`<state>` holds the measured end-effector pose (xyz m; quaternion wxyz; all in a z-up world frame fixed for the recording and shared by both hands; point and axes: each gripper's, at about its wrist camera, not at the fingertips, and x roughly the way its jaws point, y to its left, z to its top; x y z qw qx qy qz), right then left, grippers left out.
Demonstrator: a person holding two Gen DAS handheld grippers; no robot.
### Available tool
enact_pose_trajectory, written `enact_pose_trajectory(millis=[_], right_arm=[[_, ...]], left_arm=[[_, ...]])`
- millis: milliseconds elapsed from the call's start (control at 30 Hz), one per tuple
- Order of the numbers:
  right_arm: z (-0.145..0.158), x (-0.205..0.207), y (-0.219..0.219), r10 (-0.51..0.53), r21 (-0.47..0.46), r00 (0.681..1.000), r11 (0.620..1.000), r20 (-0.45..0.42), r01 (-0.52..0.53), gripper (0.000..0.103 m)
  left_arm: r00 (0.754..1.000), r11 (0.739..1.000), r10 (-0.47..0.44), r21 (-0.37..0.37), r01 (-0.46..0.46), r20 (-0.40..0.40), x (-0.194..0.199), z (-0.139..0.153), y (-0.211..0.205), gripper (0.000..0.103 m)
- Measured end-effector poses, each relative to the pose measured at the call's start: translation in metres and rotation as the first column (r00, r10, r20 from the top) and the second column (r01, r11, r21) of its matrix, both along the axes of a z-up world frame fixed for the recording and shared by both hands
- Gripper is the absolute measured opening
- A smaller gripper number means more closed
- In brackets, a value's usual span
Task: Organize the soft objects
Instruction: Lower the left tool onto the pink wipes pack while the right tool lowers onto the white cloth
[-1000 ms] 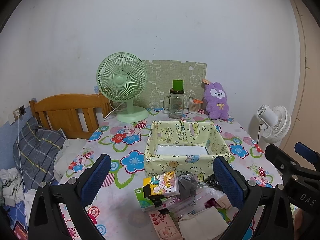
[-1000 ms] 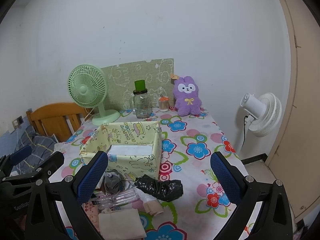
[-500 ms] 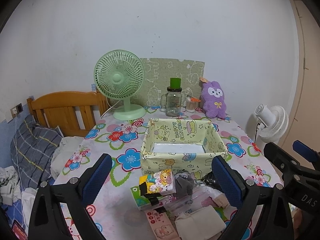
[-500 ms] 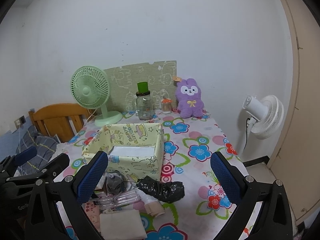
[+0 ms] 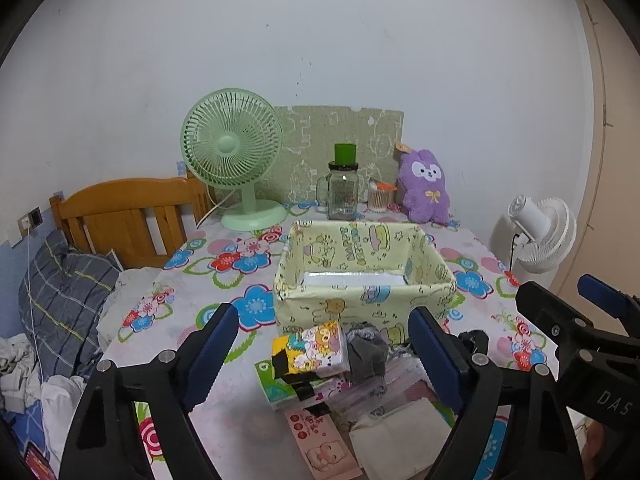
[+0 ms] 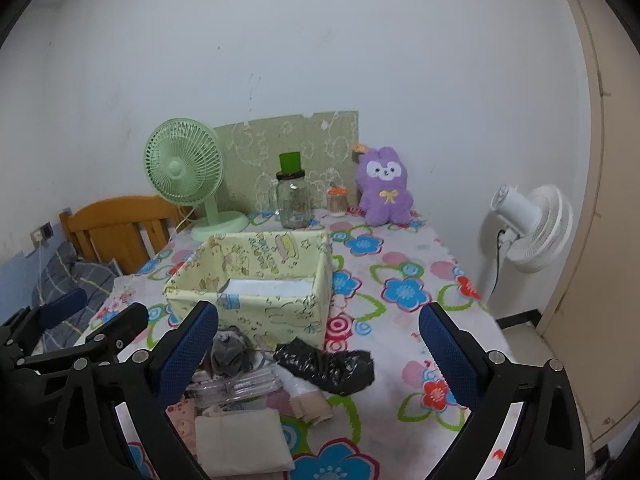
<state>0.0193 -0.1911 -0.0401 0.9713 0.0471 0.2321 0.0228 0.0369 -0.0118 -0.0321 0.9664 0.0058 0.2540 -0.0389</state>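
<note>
Pile [image 5: 344, 364] before box [image 5: 360, 300] (fan [image 5: 236, 160] behind).

A: The box [image 5: 362, 280] floor?
B: Mostly hidden behind its near wall; only a pale strip shows.
A: The pile in front?
B: The cream cloth [image 6: 240, 444] is partly behind a finger [image 6: 184, 356]; the pink card [image 5: 322, 444] is cut by the bottom edge, its print unreadable.
</note>
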Motion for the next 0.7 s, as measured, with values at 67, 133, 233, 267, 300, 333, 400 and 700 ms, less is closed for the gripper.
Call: enact_pose_trajectory(millis=[67,133,233,267,300,333,400,700], right_arm=[[-0.004,0.001,0.001,0.002,-0.007,1.0,1.0,-0.009,-0.002,0.1],[-0.007,0.0,0.0,0.005,-0.001,1.0,1.0,-0.003,-0.005,0.099],[-0.011,0.0,0.0,0.011,0.012,1.0,1.0,-0.005,-0.011,0.098],[-0.013,0.001,0.001,0.011,0.011,1.0,1.0,-0.007,-0.011,0.098],[-0.015,0.001,0.001,0.008,0.007,1.0,1.0,-0.008,-0.008,0.097],[-0.017,0.001,0.002,0.008,0.002,1.0,1.0,-0.007,-0.008,0.097],[-0.02,0.002,0.003,0.014,0.001,1.0,1.0,-0.012,-0.014,0.097],[-0.04,0.0,0.013,0.052,0.001,0.998,0.999,-0.033,-0.052,0.096]], left_arm=[[1.0,1.0,-0.003,-0.002,0.003,-0.013,0.001,-0.005,0.0,0.088],[0.999,1.0,-0.013,0.005,0.013,-0.033,0.003,-0.012,-0.001,0.088],[0.998,1.0,-0.024,0.01,0.024,-0.054,0.003,-0.022,-0.004,0.087],[0.998,1.0,-0.028,0.003,0.029,-0.061,0.004,-0.024,-0.004,0.086],[0.997,0.999,-0.036,-0.008,0.035,-0.067,0.004,-0.027,-0.004,0.085],[0.997,0.999,-0.04,-0.015,0.039,-0.072,0.003,-0.029,-0.004,0.085],[0.995,0.998,-0.052,-0.025,0.05,-0.081,0.003,-0.034,-0.005,0.085],[0.99,0.998,-0.067,-0.023,0.065,-0.12,-0.001,-0.057,-0.006,0.083]])
